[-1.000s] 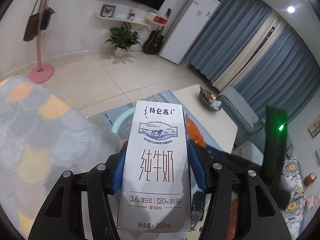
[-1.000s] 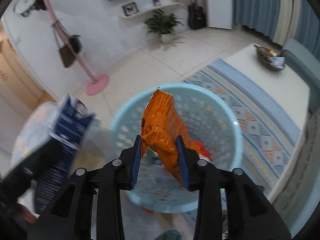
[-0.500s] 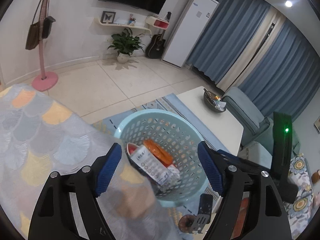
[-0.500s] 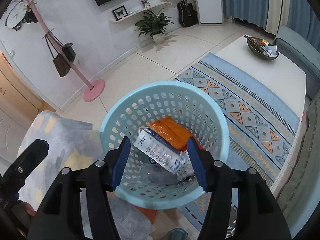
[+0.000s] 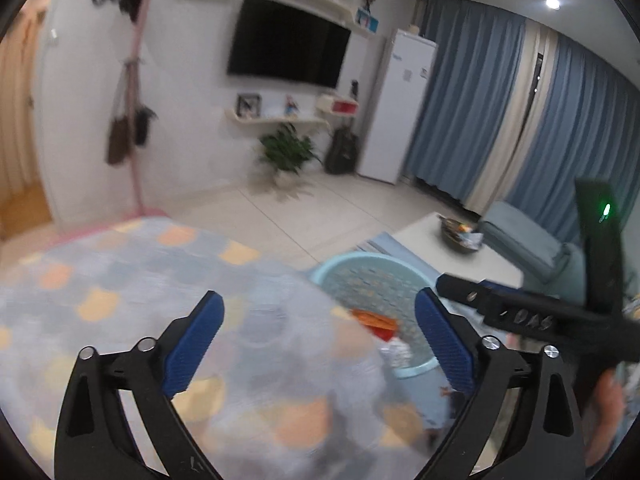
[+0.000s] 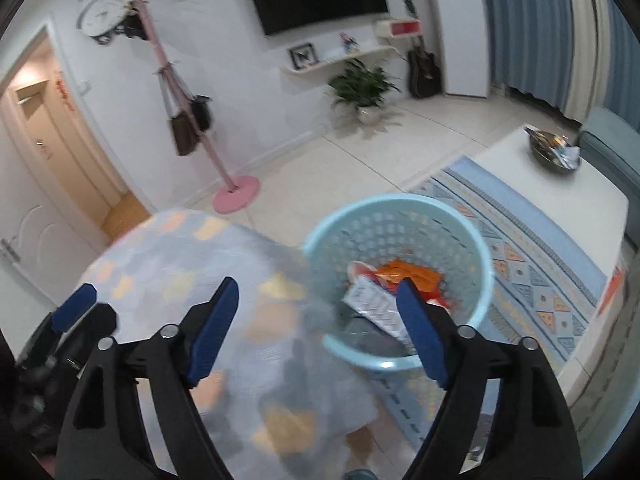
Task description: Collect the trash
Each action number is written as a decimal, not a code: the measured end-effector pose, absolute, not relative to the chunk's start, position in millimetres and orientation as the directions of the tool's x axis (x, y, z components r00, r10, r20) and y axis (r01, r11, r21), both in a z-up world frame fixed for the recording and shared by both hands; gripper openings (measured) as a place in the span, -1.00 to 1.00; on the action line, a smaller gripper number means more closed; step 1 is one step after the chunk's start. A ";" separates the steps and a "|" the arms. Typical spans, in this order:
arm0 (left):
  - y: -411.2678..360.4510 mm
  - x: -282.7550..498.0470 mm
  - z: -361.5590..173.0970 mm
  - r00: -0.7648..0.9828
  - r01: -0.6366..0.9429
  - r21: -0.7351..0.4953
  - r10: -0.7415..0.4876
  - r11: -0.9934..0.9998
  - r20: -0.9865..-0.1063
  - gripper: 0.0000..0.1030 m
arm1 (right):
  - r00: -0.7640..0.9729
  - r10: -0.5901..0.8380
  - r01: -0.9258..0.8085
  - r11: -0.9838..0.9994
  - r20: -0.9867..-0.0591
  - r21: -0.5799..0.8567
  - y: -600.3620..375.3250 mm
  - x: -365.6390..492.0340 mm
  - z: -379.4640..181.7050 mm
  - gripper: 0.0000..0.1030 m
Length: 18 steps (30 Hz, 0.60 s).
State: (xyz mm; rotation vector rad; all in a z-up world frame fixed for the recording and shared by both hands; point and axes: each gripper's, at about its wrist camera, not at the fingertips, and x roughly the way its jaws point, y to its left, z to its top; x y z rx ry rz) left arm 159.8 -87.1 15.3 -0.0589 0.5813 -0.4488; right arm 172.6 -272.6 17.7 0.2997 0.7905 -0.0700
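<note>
Down in the light blue basket (image 6: 472,236) on the floor lie the milk carton (image 6: 374,300) and the orange snack bag (image 6: 412,270), the bag just behind the carton. Both grippers are empty with their fingers spread wide. From the right wrist view the right gripper (image 6: 318,312) hangs above the near rim of the basket, its right finger (image 6: 420,328) over the carton's end and its left finger (image 6: 212,320) over the patterned blanket-covered surface (image 6: 168,264). The left gripper (image 5: 318,332) sits over that same surface (image 5: 120,272), with the basket (image 5: 372,268) beyond and toward its right finger (image 5: 442,344); only the orange bag (image 5: 374,318) shows clearly there, blurred.
</note>
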 end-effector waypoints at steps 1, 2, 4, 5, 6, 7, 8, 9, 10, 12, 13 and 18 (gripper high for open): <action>-82.3 154.7 17.5 0.756 0.383 -0.162 -0.409 0.910 -0.512 0.86 | 0.716 0.055 0.157 0.959 -0.696 0.236 -261.5 167.1 21.5 0.51; -73.4 144.5 17.0 0.775 0.360 -0.138 -0.378 0.923 -0.506 0.86 | 0.727 0.046 0.148 0.964 -0.685 0.223 -251.0 162.3 24.5 0.51; -62.3 135.9 17.7 0.795 0.326 -0.116 -0.338 0.938 -0.503 0.86 | 0.763 0.019 0.133 0.973 -0.646 0.186 -229.8 149.0 30.0 0.52; -54.8 128.3 15.9 0.811 0.301 -0.099 -0.310 0.948 -0.496 0.86 | 0.777 0.005 0.131 0.977 -0.630 0.170 -222.6 144.2 31.8 0.55; -47.2 120.3 13.6 0.831 0.271 -0.080 -0.275 0.959 -0.483 0.86 | 0.789 -0.003 0.130 0.978 -0.615 0.161 -217.2 139.5 33.0 0.58; -42.7 116.5 14.2 0.842 0.254 -0.070 -0.256 0.965 -0.476 0.86 | 0.809 -0.006 0.122 0.980 -0.587 0.159 -209.9 131.2 34.9 0.60; -36.2 110.1 12.7 0.855 0.230 -0.056 -0.229 0.971 -0.464 0.86 | 0.821 -0.006 0.118 0.980 -0.571 0.158 -206.1 126.1 36.0 0.65; -30.2 104.8 11.5 0.864 0.217 -0.052 -0.216 0.975 -0.454 0.86 | 0.836 -0.009 0.114 0.981 -0.549 0.157 -200.2 118.1 38.1 0.67; -22.7 100.1 9.8 0.871 0.205 -0.054 -0.207 0.977 -0.445 0.86 | 0.844 -0.015 0.115 0.981 -0.536 0.153 -198.4 114.7 39.7 0.68; -11.0 93.6 5.4 0.887 0.183 -0.071 -0.196 0.981 -0.417 0.86 | 0.858 -0.031 0.118 0.983 -0.513 0.139 -193.4 106.0 41.8 0.68; -7.8 92.1 4.1 0.892 0.176 -0.081 -0.193 0.981 -0.409 0.86 | 0.865 -0.044 0.125 0.984 -0.501 0.130 -190.5 100.9 42.9 0.68; 7.8 81.2 -6.9 0.924 0.105 -0.107 -0.136 0.989 -0.358 0.86 | 0.877 -0.093 0.154 0.984 -0.471 0.093 -180.0 82.2 40.3 0.68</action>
